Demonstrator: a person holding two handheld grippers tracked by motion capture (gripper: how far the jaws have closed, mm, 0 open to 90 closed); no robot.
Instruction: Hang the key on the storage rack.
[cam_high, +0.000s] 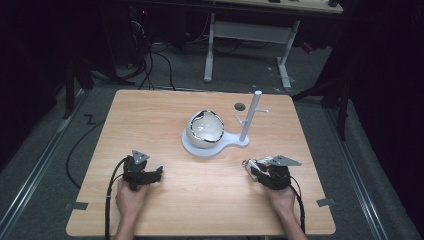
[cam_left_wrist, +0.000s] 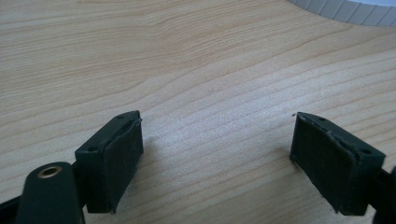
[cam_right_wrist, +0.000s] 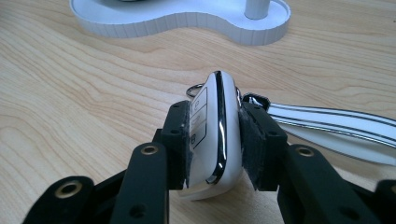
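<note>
My right gripper (cam_right_wrist: 217, 108) is shut on a white key fob (cam_right_wrist: 212, 140), which stands on edge between the black pads, just above the wooden table (cam_right_wrist: 70, 107). A metal ring (cam_right_wrist: 194, 89) sits at the fob's far end, and a white strap with dark stripes (cam_right_wrist: 336, 123) trails off to the right. In the high view this gripper (cam_high: 252, 167) is at the front right with the fob (cam_high: 249, 165) in its jaws. My left gripper (cam_left_wrist: 217, 135) is open over bare wood, nothing between its pads; the high view shows it (cam_high: 150, 174) at the front left.
A white stand base (cam_high: 200, 149) lies mid-table, bearing a shiny rounded bowl (cam_high: 205, 127) and an upright white post with small pegs (cam_high: 250, 117). The base's ribbed rim (cam_right_wrist: 187, 21) is just beyond the fob. A dark round hole (cam_high: 240, 106) marks the table behind the stand.
</note>
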